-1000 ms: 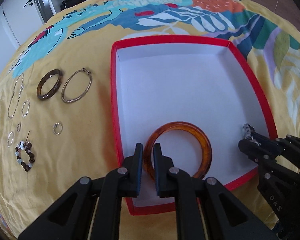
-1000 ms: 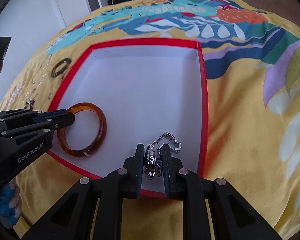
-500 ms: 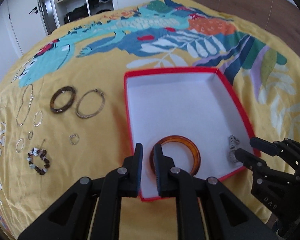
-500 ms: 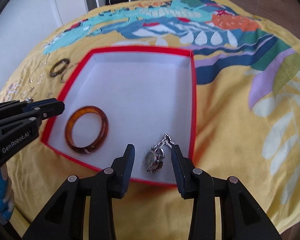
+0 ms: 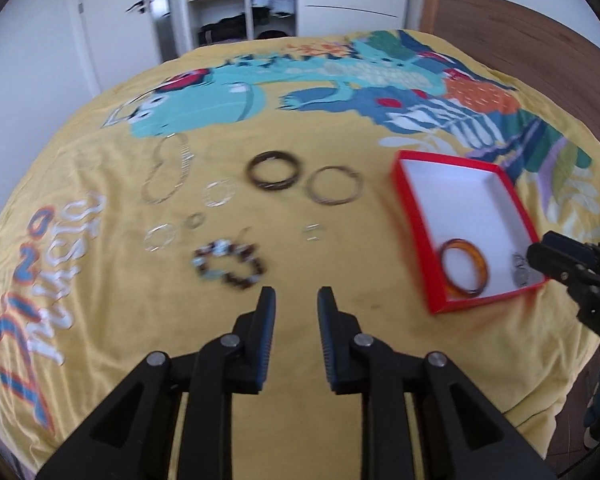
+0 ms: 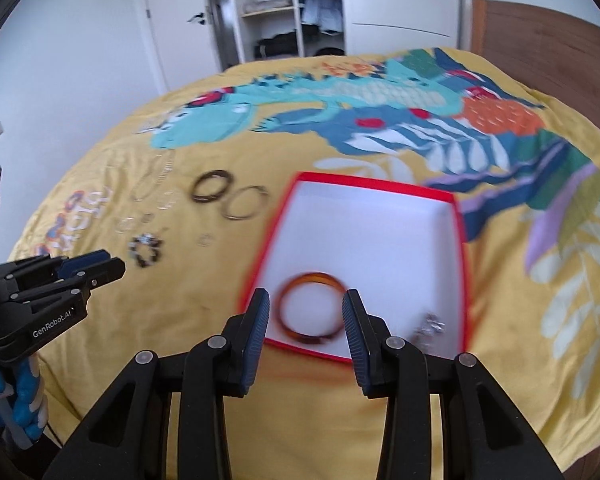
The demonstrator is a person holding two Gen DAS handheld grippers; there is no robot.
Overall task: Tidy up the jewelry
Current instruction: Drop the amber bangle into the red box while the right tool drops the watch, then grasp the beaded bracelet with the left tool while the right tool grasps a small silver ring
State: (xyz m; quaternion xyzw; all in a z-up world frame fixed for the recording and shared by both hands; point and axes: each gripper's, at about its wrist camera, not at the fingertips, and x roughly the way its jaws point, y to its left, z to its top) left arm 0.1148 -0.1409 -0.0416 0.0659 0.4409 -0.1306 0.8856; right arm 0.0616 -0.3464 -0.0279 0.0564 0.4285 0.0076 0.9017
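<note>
blurred: small rings (image 5: 162, 236) — indistinct | watch (image 5: 522, 270) — half hidden

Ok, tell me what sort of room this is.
Most likely a bedroom. The jewelry lies on a yellow dinosaur-print bedspread with a wooden headboard beside it, and an open wardrobe with shelves and hanging clothes stands at the back.

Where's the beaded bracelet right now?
In the left wrist view the beaded bracelet lies on the yellow bedspread, left of the red box, just ahead of the left hand-held gripper.
</note>
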